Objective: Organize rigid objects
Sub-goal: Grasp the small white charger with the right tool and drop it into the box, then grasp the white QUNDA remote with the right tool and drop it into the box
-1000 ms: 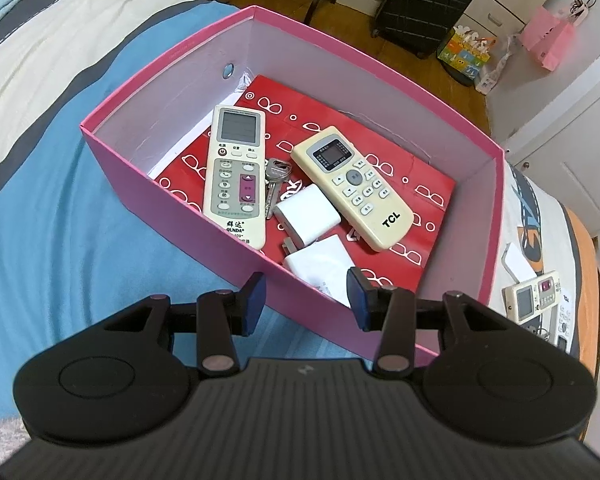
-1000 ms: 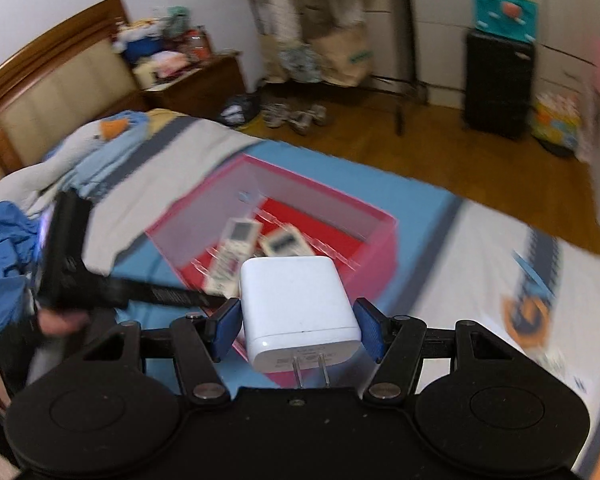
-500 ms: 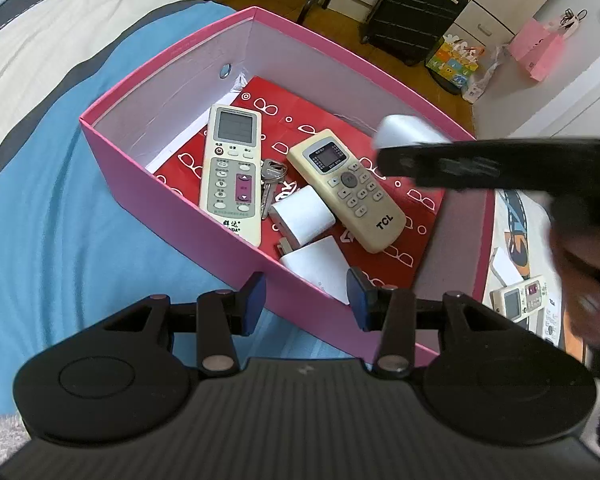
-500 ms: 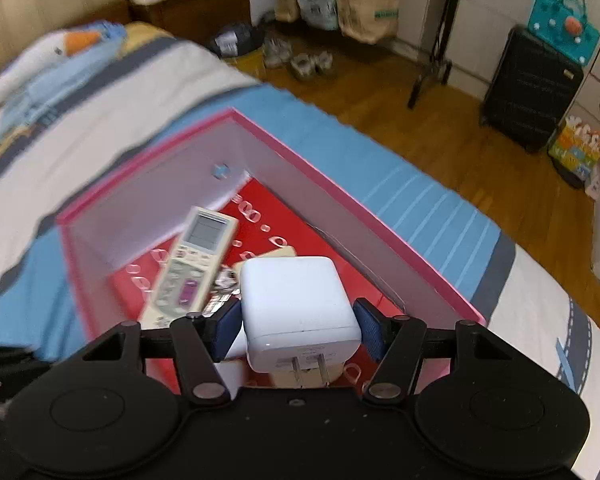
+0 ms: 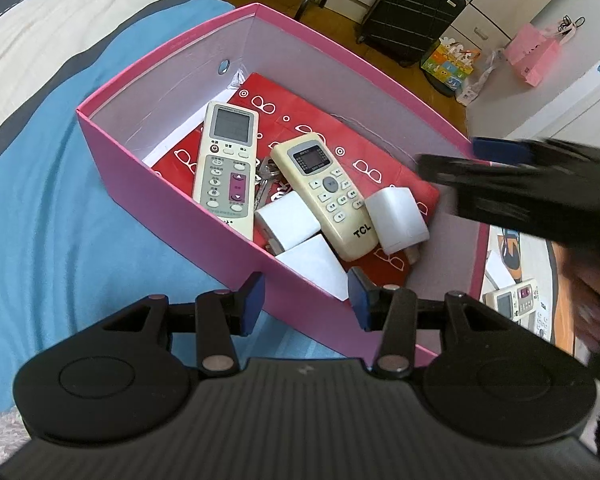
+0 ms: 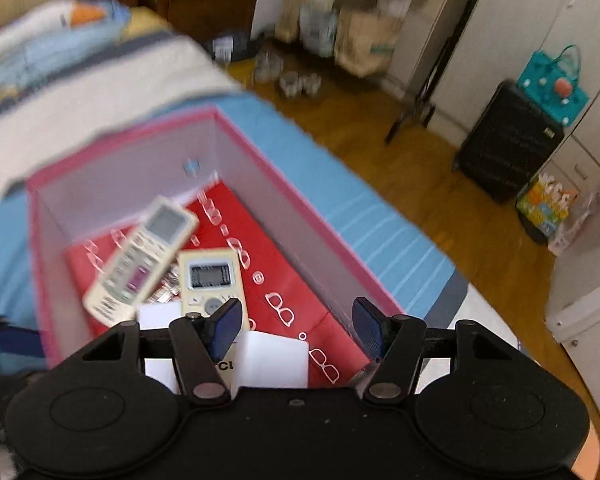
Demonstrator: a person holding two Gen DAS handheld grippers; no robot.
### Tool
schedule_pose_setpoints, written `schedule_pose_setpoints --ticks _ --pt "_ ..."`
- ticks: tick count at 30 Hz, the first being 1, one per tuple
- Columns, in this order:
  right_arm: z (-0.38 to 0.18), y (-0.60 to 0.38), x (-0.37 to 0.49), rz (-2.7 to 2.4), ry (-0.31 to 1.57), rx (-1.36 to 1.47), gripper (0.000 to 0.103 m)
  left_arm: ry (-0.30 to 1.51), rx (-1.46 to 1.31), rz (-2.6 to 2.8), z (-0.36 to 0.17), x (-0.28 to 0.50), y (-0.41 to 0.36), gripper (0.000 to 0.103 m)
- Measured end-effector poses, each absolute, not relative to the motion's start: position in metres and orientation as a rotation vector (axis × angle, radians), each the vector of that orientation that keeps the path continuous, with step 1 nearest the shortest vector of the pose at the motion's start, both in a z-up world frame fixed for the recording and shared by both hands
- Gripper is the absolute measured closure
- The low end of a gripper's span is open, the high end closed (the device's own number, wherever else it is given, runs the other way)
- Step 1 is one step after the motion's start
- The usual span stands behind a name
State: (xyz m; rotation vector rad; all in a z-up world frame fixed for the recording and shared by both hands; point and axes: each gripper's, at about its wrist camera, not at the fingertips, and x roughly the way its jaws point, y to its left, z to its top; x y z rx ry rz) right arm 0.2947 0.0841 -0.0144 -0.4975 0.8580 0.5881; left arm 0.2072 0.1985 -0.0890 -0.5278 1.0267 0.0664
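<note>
A pink box (image 5: pixel 172 188) stands on the bed with a red liner inside. It holds a long white remote (image 5: pixel 227 164), a cream TCL remote (image 5: pixel 326 194), keys (image 5: pixel 265 184), two white adapters (image 5: pixel 288 222) and a larger white charger (image 5: pixel 398 220) lying by the right wall. My left gripper (image 5: pixel 305 300) is open and empty at the box's near wall. My right gripper (image 6: pixel 294 326) is open above the box, with the white charger (image 6: pixel 272 362) lying loose below it. It shows blurred in the left wrist view (image 5: pixel 512 192).
Another remote (image 5: pixel 516 306) lies on the bed right of the box. A black suitcase (image 5: pixel 410 16), a pink bag (image 5: pixel 534 58) and a clothes rack stand on the wooden floor beyond the bed. White cupboards line the right side.
My right gripper carried the white charger over the box, opened, and let it go. The charger now lies inside by the TCL remote. My left gripper stayed open at the near wall.
</note>
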Motion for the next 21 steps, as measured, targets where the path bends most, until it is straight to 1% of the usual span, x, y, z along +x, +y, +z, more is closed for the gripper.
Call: schedule_pose_setpoints --ticks 2,4,5,9,14,16,17,18,21 --pt "0.004 0.062 0.273 0.610 0.806 -0.435 0.036 1.028 -0.530 0.070 -0.089 0.208 0.198 0.059" --pt "0.020 0.037 0.256 0.628 0.767 -0.379 0.032 1.030 -0.528 0.073 -0.089 0.210 0.197 0.059" --pt "0.026 0.025 0.248 0.631 0.754 -0.356 0.031 1.031 -0.527 0.075 -0.089 0.210 0.197 0.059" --pt "0.038 -0.025 0.223 0.614 0.797 -0.267 0.031 1.034 -0.526 0.081 -0.089 0.210 0.197 0.059" --pt "0.034 -0.088 0.215 0.524 0.905 -0.113 0.031 1.032 -0.493 0.089 -0.088 0.210 0.193 0.059" --pt "0.025 -0.113 0.216 0.481 0.928 -0.037 0.030 1.031 -0.485 0.096 -0.087 0.210 0.191 0.059" --pt "0.018 -0.124 0.218 0.458 0.943 0.001 0.024 1.030 -0.478 0.100 -0.087 0.210 0.190 0.059" --pt "0.011 -0.134 0.221 0.427 0.959 0.043 0.017 1.028 -0.472 0.103 -0.086 0.210 0.189 0.059" --pt "-0.022 -0.166 0.230 0.336 0.996 0.201 0.017 1.025 -0.465 0.109 -0.085 0.209 0.188 0.059"
